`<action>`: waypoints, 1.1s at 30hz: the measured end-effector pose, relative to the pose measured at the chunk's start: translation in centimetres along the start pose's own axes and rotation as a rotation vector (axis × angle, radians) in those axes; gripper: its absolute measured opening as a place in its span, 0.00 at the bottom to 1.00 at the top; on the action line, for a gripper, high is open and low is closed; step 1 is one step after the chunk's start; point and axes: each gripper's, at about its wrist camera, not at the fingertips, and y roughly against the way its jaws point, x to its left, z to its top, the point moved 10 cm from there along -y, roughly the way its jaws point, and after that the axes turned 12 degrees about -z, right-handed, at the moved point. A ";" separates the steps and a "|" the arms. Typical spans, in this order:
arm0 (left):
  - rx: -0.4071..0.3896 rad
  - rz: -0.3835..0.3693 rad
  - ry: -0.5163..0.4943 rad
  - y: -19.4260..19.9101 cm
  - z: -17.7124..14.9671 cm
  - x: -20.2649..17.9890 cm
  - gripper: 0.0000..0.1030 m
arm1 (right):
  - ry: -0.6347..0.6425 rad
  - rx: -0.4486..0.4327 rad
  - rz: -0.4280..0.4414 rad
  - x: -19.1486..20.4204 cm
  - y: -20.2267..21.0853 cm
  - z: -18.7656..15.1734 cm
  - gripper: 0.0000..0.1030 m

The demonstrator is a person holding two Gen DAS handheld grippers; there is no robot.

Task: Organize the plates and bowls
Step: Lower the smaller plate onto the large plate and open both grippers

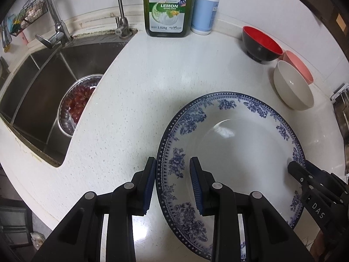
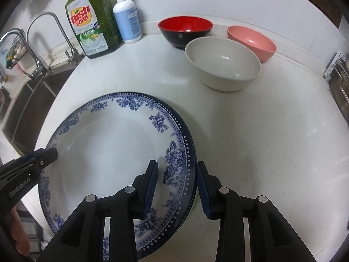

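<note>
From my left wrist, my left gripper (image 1: 173,183) straddles the left rim of the blue-and-white plate (image 1: 231,152) – one finger outside over the table (image 1: 135,100), one inside over the floral border. The fingers are spread a little, and I cannot tell whether the pads press the rim. My right gripper (image 1: 298,166) reaches in at the plate's opposite edge. Beyond the plate stand a white bowl (image 1: 293,87), a pink bowl (image 1: 298,65) and a red-and-black bowl (image 1: 261,43), close together near the wall; a dish soap bottle (image 1: 168,8) and a pump bottle (image 1: 205,11) stand behind, and the sink (image 1: 43,91) on the left holds a metal bowl of grapes (image 1: 76,104). From my right wrist, the right gripper (image 2: 177,185) straddles the plate's right rim – its fingers are parted with the rim between them, gaps showing on both sides. A second dark rim shows just under the plate's edge. The left gripper (image 2: 51,154) rests at the far-left rim.
</note>
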 end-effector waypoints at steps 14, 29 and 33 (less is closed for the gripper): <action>0.022 0.003 0.014 -0.6 -0.5 0.1 0.31 | 0.035 0.030 -0.005 0.2 -0.8 -0.5 0.38; -0.011 -0.009 -0.003 0.5 0.2 -0.5 0.50 | 0.054 0.024 0.016 0.3 -0.3 -0.1 0.46; -0.031 -0.012 -0.033 1.1 0.8 -1.1 0.57 | 0.047 0.007 0.023 -0.1 0.4 0.3 0.46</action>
